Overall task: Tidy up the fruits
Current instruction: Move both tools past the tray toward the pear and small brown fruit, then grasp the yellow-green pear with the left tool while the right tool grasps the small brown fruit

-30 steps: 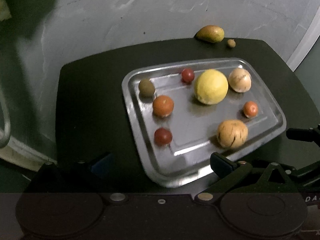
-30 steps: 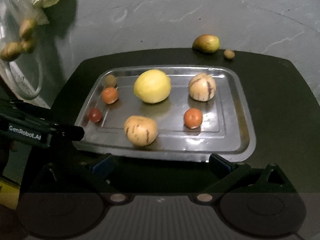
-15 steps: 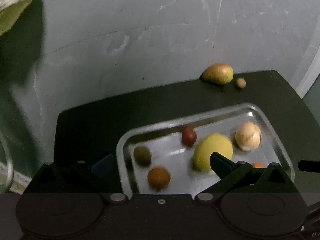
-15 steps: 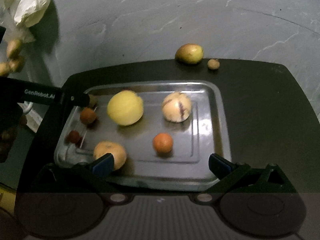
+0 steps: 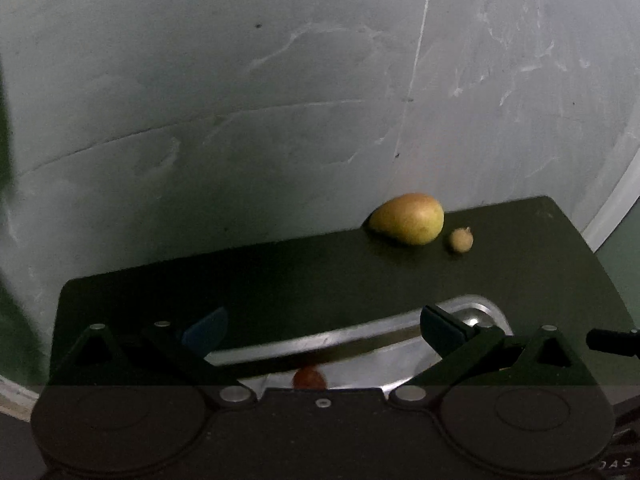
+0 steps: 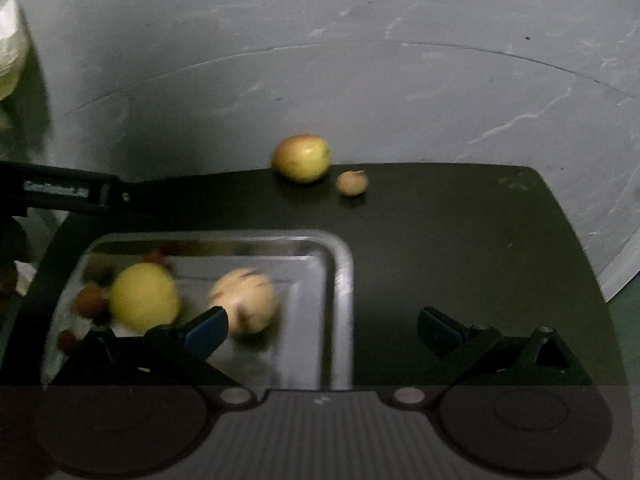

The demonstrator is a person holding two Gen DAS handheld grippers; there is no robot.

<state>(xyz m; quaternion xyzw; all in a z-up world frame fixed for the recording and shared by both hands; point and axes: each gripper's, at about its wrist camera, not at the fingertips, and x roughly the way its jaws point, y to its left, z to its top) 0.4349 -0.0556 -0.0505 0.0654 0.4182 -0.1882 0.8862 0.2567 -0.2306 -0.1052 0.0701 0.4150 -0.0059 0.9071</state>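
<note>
Fruit mostly lies gathered in the metal tray [image 6: 340, 280]; we judge the pear [image 6: 302, 157] and small brown fruit [image 6: 352, 182] at the counter's [image 6: 460, 240] far edge remain. Both our left hand-held gripper [image 5: 322, 330] and right hand-held gripper [image 6: 322, 326] gape wide, empty, aimed there.

- The dark table [image 6: 460, 248] lies bare from 12 to 4 o'clock of the tray [image 6: 340, 280], wide enough for a gripper to pass.
- At the far edge, 12 o'clock, the pear [image 6: 302, 157] and a small nut [image 6: 352, 182] sit just beside each other, the wall [image 6: 360, 80] close behind.
- The tray's left half is crowded: lemon [image 6: 144, 298], striped fruit [image 6: 246, 304], small red fruits [image 6: 90, 300].
- The left gripper's arm [image 6: 72, 196] crosses above the tray's 10 o'clock corner.
</note>
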